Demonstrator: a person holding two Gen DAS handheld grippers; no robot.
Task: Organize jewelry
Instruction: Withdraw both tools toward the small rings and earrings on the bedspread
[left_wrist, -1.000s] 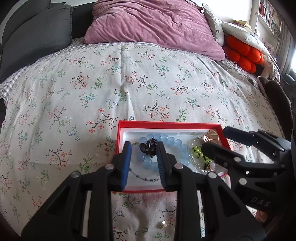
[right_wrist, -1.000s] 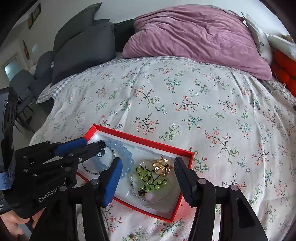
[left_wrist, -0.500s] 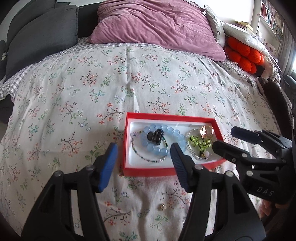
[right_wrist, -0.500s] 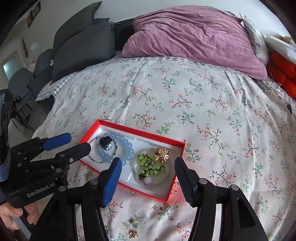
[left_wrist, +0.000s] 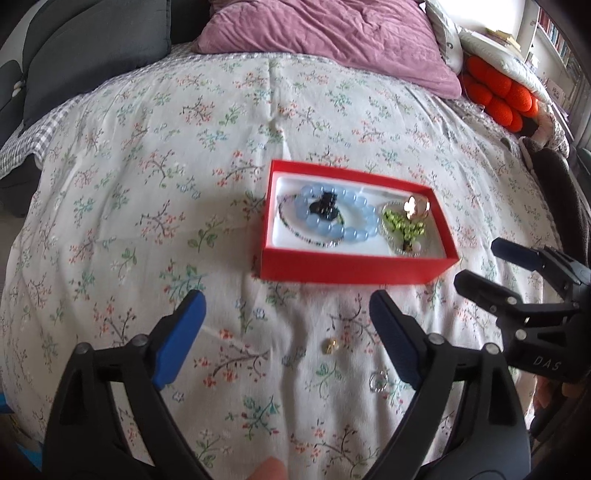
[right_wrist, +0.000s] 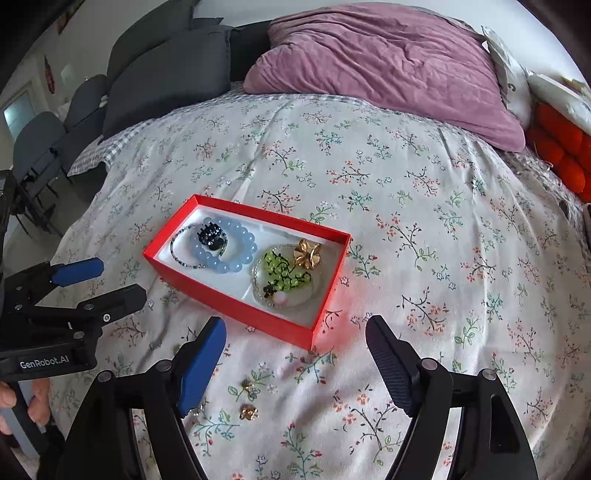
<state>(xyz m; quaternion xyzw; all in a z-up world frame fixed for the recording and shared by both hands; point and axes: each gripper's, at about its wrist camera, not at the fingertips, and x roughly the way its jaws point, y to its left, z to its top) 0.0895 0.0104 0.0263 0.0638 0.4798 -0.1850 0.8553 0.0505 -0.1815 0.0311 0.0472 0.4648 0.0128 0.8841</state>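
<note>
— How did the left gripper (left_wrist: 286, 314) sit?

— Level above the bedspread (left_wrist: 147, 184), fingers spread wide, nothing between them, just short of the red box (left_wrist: 354, 266).

— And the jewelry?

— Blue bead bracelet (left_wrist: 332, 218) and black clip (left_wrist: 324, 204) at the box's left end, green beads (left_wrist: 402, 225) at its right.

— The right gripper (right_wrist: 295, 332)?

— Likewise wide and empty, near the box's front edge; small gold pieces (right_wrist: 248, 411) lay loose on the bedspread between its fingers.
</note>
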